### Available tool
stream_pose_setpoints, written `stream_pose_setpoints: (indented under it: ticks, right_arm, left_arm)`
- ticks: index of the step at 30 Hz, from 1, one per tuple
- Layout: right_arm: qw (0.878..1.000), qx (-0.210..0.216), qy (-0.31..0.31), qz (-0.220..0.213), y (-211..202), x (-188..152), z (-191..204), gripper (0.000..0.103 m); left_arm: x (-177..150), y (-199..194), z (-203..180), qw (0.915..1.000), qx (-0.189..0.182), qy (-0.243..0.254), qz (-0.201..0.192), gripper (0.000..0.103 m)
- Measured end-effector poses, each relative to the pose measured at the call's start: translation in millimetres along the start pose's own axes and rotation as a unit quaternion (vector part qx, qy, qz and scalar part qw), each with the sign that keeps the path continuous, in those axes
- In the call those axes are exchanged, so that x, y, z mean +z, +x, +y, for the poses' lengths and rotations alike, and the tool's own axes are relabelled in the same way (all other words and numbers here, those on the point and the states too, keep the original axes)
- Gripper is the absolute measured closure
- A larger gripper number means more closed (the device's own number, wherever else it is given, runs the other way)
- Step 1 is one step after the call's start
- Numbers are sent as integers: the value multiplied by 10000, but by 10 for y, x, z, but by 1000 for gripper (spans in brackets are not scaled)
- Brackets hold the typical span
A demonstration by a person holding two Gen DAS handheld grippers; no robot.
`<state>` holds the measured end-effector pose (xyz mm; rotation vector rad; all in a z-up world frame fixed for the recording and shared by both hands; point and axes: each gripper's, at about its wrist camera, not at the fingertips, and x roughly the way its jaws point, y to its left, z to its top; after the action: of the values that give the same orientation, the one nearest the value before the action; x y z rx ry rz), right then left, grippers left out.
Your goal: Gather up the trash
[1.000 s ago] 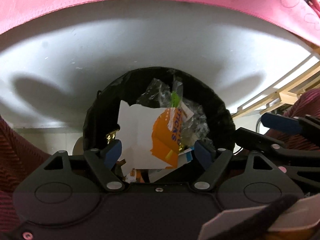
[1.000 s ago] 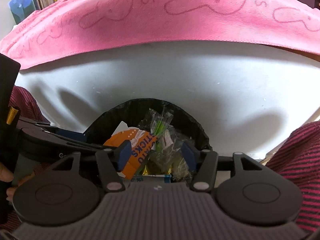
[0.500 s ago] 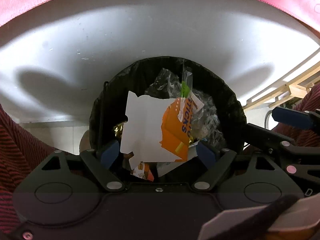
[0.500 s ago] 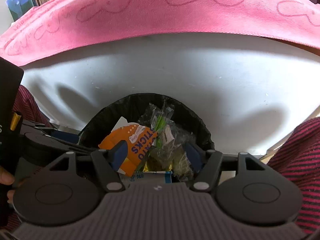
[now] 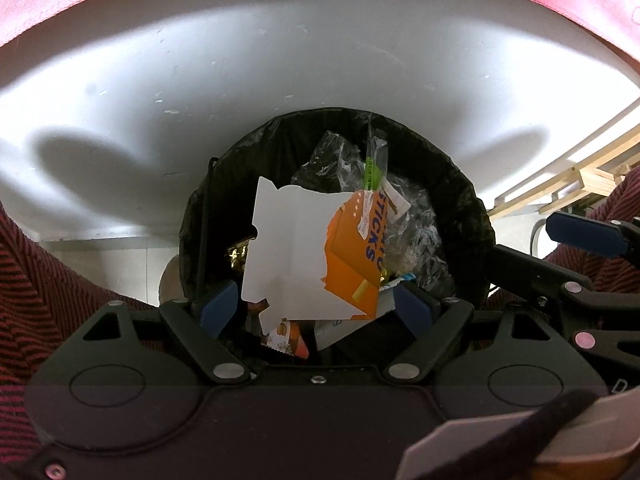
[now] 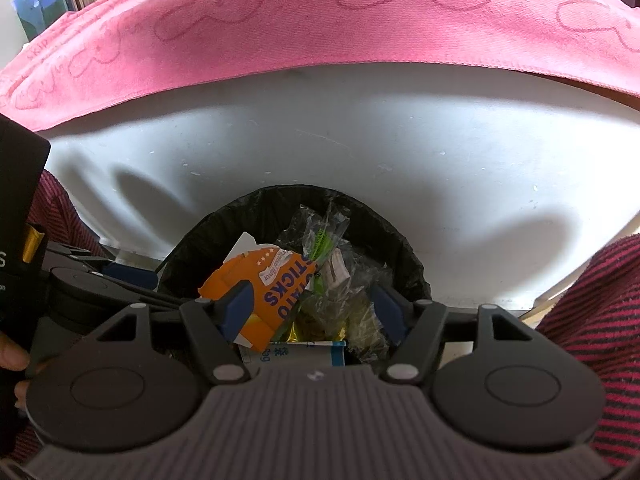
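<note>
Left tool (image 5: 318,306): jaws just been opening, now spread wider over the black-lined bin (image 5: 468,200), pads clear of everything. White-backed orange snack box (image 5: 304,248) no longer between the pads at their level; lying loose lower on the heap, beside the clear plastic wrappers (image 5: 344,160). Right tool (image 6: 316,310): jaws likewise just been opening, nothing pressed between them, orange box (image 6: 276,284) and crinkled wrapper (image 6: 344,284) sitting free below.

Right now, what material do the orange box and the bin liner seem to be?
Orange box: apparently thin cardboard, printed outside, plain white inside, holding flat panels and sharp folds. Bin liner: likely thin black plastic film, wrinkled and faintly shiny at the rim.
</note>
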<state>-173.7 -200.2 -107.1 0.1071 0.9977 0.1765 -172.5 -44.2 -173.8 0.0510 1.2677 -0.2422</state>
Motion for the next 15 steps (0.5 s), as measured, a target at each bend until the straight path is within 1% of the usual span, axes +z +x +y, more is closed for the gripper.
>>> stream_pose_setpoints:
  ticks: [15]
  right_arm:
    - [10000, 7, -24, 6, -1, -8, 20, 24]
  left_arm:
    - [-23, 12, -6, 10000, 89, 3, -27, 18]
